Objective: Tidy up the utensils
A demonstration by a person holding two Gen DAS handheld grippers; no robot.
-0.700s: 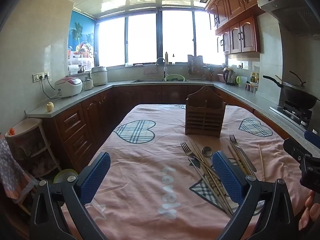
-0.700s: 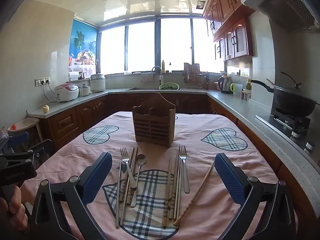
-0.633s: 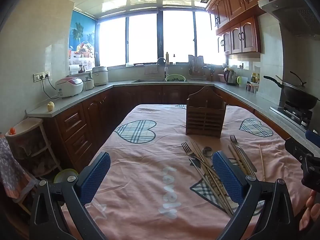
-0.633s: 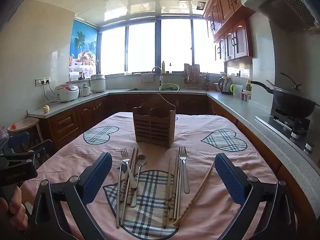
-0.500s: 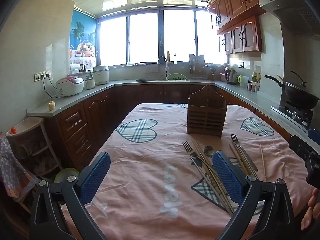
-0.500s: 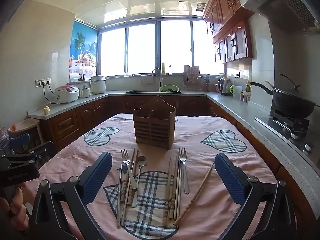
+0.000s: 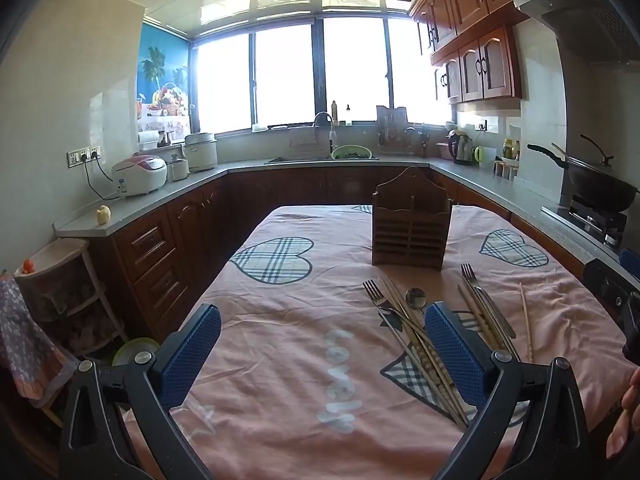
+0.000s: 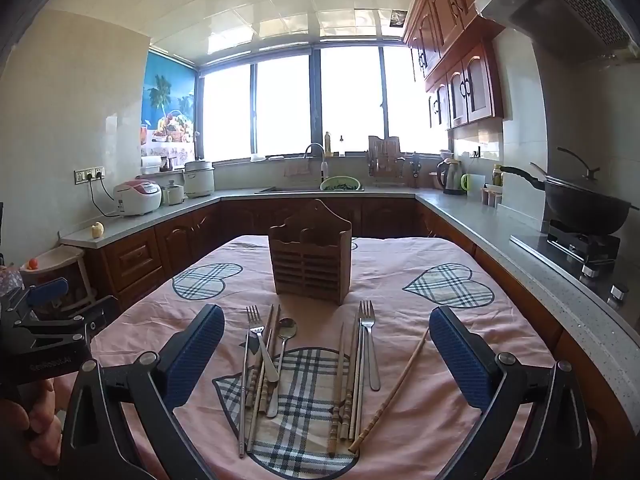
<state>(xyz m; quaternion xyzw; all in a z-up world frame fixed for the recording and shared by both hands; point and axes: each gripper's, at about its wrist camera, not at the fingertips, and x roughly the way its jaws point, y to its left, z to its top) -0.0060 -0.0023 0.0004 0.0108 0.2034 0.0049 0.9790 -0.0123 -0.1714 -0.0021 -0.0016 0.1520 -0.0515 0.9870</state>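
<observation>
A brown wooden utensil holder (image 8: 310,252) (image 7: 412,224) stands upright mid-table. In front of it, on the pink tablecloth (image 8: 400,248), lie two loose groups. The left group has a fork (image 8: 260,344), a spoon (image 8: 285,344) and chopsticks (image 8: 256,392). The right group has a second fork (image 8: 370,344), more chopsticks (image 8: 348,384) and one pale chopstick (image 8: 394,384) lying askew. My right gripper (image 8: 326,320) hovers open just before the utensils, with nothing between its fingers. Further left, my left gripper (image 7: 320,320) is open and empty, its right finger (image 7: 452,352) over the left group (image 7: 404,320).
Grey counters with dark wood cabinets wrap around the table. A wok (image 8: 584,208) sits on the stove at the right, rice cookers (image 8: 136,198) at the left, and a sink (image 8: 320,188) is under the window. A small shelf unit (image 7: 60,280) stands on the floor at the left.
The right wrist view has tipped up a little. Both grippers stay open and empty, and no utensil has moved.
</observation>
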